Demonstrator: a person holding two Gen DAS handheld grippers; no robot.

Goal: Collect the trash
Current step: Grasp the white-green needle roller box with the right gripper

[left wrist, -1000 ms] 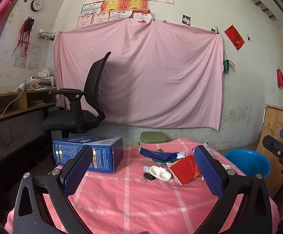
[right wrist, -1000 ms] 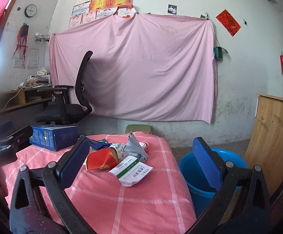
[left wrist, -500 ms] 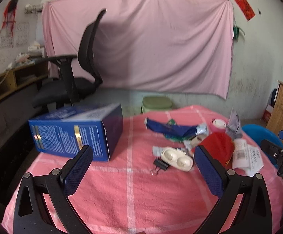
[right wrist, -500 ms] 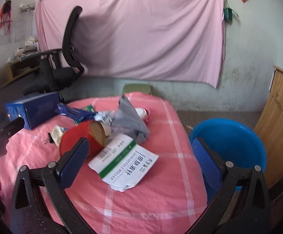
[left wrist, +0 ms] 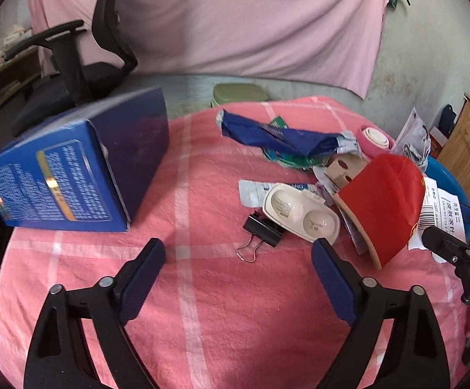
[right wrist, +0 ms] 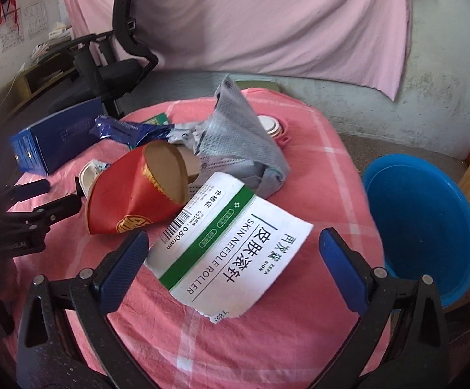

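The white paper package (right wrist: 231, 246) near the table's front edge reads "SKIN NEEDLE ROLLER", "ZEPA SION", "0.22mm x 0.050mm", plus large Chinese characters "皮肤滚针". The blue box (left wrist: 73, 175) carries fine print too small to read.

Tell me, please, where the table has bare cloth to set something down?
Bare cloth lies before the left gripper, between the blue box and the binder clip. The right half is crowded: red carton, white packet, grey wrapper.
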